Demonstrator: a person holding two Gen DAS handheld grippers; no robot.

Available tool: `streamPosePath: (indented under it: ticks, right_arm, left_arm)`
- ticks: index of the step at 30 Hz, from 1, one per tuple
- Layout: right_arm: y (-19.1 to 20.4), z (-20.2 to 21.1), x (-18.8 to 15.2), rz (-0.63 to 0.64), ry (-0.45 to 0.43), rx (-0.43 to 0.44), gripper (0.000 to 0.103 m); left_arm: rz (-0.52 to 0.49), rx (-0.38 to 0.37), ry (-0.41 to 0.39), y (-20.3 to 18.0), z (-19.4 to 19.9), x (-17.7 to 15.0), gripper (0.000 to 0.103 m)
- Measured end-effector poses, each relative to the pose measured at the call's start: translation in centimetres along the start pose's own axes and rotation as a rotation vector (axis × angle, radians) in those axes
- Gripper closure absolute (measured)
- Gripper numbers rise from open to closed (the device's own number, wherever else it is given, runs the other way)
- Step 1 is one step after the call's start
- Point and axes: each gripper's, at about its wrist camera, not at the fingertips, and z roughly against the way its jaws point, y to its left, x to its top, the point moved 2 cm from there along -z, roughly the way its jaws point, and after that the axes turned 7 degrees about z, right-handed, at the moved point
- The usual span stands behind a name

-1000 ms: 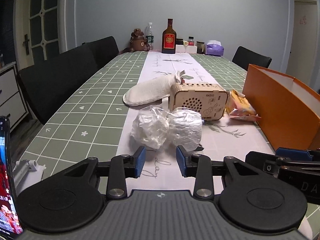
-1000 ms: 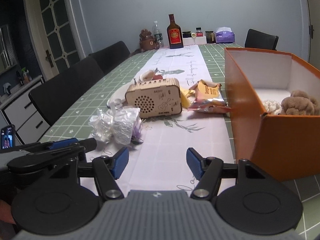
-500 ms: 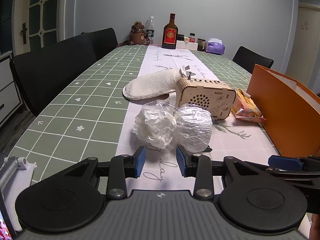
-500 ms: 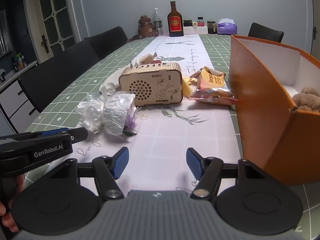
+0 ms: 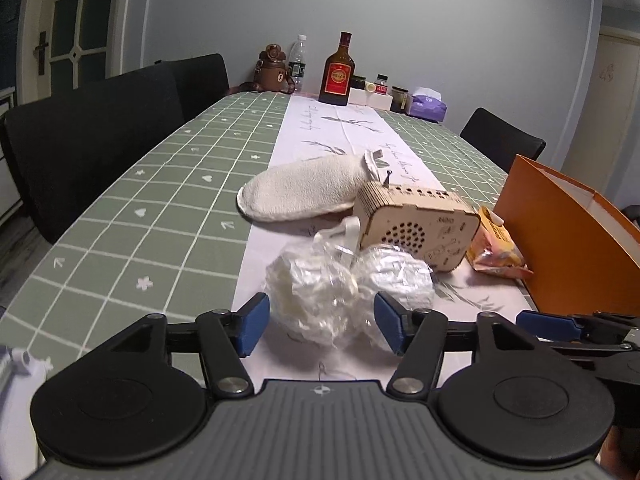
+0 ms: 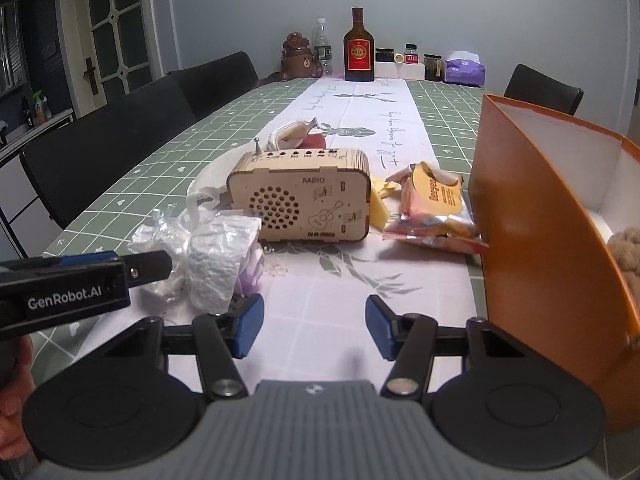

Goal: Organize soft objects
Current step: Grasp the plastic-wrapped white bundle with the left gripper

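Table (image 5: 120, 216): a long dining table under a green checked cloth with a white runner down the middle; everything to be sorted lies on the runner, within reach of both tools.
Box (image 6: 536, 216): a tall orange box stands open on the right edge of the table. A brown plush toy (image 6: 626, 248) already sits inside, so this appears to be where soft things go.
Radio (image 6: 298, 196): a wooden toy radio sits mid-runner. It is hard, so it likely stays out.
Slipper (image 5: 300, 192): a cream cloth slipper lies behind the radio, touching it, not yet sorted.
Snack packet (image 6: 434, 212): a crinkled packet lies between the radio and the box.
Plastic bundle (image 5: 344, 288): soft white items wrapped in clear plastic lie nearest, in front of the radio.
Left gripper (image 5: 320, 326): its jaws have just been opening and now stand wide on either side of the bundle, pads not pressing it; probably readying a grasp.
Right gripper (image 6: 312, 330): its jaws have just been closing a little, yet remain apart with nothing between them, over bare runner just right of the bundle.
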Motion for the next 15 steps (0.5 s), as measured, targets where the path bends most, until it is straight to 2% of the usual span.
streamPosePath:
  ticks: [2, 4, 8, 10, 15]
  right_arm:
    - [-0.2, -0.4, 0.3, -0.005, 0.005, -0.002, 0.047]
    - [-0.3, -0.8, 0.6, -0.012, 0.009, 0.006, 0.047]
    - [-0.1, -1.3, 1.0, 0.004, 0.012, 0.011, 0.049]
    - [0.0, -1.4, 1.0, 0.011, 0.015, 0.010, 0.049]
    - [-0.2, -1.6, 0.8, -0.004, 0.024, 0.024, 0.049]
  left_arm:
    - [-0.003, 0.012, -0.005, 0.0, -0.6, 0.8, 0.027]
    - [0.007, 0.014, 0.007, 0.2, -1.3, 1.3, 0.028]
    - [0.064, -0.011, 0.060, 0.6, -2.1, 1.2, 0.057]
    - [0.062, -0.021, 0.062, 0.4, -1.9, 1.0, 0.066]
    - [0.052, -0.035, 0.099, -0.6, -0.8, 0.2, 0.076]
